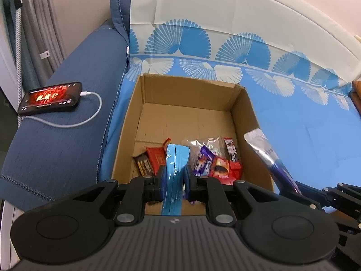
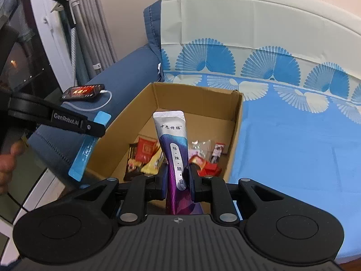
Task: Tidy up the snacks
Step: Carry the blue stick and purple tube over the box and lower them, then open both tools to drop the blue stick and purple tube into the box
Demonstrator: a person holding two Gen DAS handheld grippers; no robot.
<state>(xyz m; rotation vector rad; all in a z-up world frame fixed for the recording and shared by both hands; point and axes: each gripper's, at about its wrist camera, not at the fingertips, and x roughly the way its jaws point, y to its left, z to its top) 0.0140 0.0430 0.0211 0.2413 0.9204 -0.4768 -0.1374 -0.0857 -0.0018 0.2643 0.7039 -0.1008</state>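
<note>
An open cardboard box (image 1: 158,94) (image 2: 234,131) stands on the blue sheet, with several wrapped snacks (image 1: 216,162) (image 2: 146,151) on its near floor. My left gripper (image 1: 173,178) is shut on a light-blue sachet (image 1: 174,169), held above the box's near edge; the sachet also shows in the right wrist view (image 2: 86,144), in that gripper (image 2: 94,128) by the box's left wall. My right gripper (image 2: 177,180) is shut on a purple-and-silver sachet (image 2: 174,149), upright over the box's near side. That sachet shows in the left wrist view (image 1: 266,151), right of the box.
A blue sofa arm (image 1: 67,113) left of the box carries a lit phone (image 1: 50,98) on a white cable (image 1: 90,113). The patterned blue sheet (image 1: 304,124) (image 2: 304,146) spreads to the right. Curtains and a window (image 2: 33,56) are at the far left.
</note>
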